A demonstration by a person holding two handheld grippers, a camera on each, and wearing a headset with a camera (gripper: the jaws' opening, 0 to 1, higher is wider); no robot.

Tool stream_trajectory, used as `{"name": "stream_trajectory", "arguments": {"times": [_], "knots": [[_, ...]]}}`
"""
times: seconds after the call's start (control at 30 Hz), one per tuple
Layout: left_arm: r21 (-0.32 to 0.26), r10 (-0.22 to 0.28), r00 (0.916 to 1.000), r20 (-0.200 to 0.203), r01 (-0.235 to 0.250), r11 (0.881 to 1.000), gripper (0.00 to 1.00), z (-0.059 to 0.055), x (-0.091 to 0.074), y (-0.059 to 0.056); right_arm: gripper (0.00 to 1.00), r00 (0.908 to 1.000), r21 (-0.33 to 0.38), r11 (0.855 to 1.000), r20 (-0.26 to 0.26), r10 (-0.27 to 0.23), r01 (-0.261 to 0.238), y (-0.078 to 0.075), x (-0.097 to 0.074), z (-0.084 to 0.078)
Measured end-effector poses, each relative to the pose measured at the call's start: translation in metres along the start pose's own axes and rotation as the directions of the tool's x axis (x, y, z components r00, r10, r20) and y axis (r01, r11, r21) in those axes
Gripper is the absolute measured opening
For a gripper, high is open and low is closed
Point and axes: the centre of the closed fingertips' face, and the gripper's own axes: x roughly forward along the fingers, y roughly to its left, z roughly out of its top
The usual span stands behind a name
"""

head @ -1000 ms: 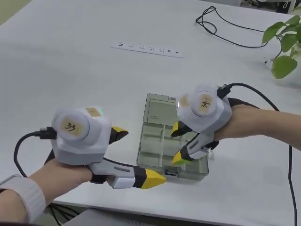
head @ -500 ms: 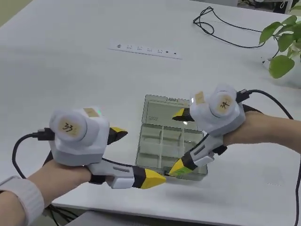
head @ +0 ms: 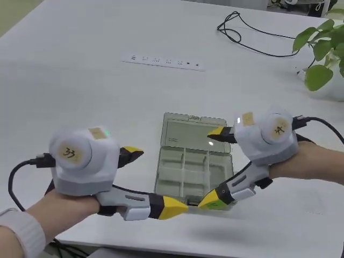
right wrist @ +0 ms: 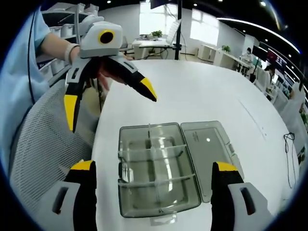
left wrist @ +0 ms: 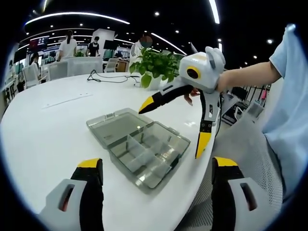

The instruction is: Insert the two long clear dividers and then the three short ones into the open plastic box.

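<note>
The right gripper (right wrist: 154,168) has its jaws spread wide at the bottom of the frame, either side of the open plastic box (right wrist: 144,128) on the white table (right wrist: 192,91). Clear dividers (right wrist: 151,149) stand inside the box, and its lid (right wrist: 211,154) lies flat at its right. At upper left is the left gripper (right wrist: 109,101), jaws apart.

Box (head: 193,166) is clear plastic with a smoky grey-green tint, and the dividers (right wrist: 153,150) inside are the same see-through stuff. The left gripper (head: 158,179) and right gripper (head: 211,166) match: white bodies, black jaws, bright yellow tips. Each has a round sticker (head: 72,153) on top, tan-ish with a dark scribble I think, it's pretty small. Table (head: 80,91) is plain white, with a white power strip (head: 159,61) at upper middle. Black cable (head: 242,35) at upper right, green plant (head: 320,48) in that corner. In the right gripper view, the sleeve (right wrist: 19,96) at left is light blue and the chair (right wrist: 43,144) mesh is grey.
</note>
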Motion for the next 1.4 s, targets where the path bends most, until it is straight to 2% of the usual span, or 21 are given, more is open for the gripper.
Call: {"name": "stream_trajectory", "arguments": {"times": [0.3, 0.43, 0.7, 1.07, 1.4], "knots": [[0.009, -0.003, 0.9999, 0.016, 0.003, 1.000, 1.00, 0.005, 0.000, 0.003, 1.00, 0.9976, 0.066, 0.996, 0.033, -0.061, 0.059, -0.005, -0.021, -0.014], [0.012, -0.002, 0.9998, 0.018, 0.002, 1.000, 1.00, 0.006, 0.000, 0.004, 1.00, 0.9945, 0.106, 0.990, 0.032, -0.099, 0.096, -0.009, -0.035, -0.028], [0.029, -0.006, 0.9999, 0.016, 0.005, 1.000, 1.00, 0.009, 0.002, 0.003, 1.00, 0.9898, 0.168, 0.977, 0.025, -0.140, 0.134, -0.008, -0.057, -0.055], [0.042, 0.004, 0.9997, 0.026, -0.005, 0.999, 1.00, 0.012, 0.003, 0.004, 1.00, 0.9829, 0.201, 0.962, -0.020, -0.183, 0.184, -0.007, -0.077, -0.083], [0.041, 0.015, 0.9995, 0.027, -0.016, 0.999, 1.00, 0.011, 0.004, 0.005, 1.00, 0.9715, 0.239, 0.942, -0.068, -0.227, 0.237, -0.011, -0.103, -0.114]]}}
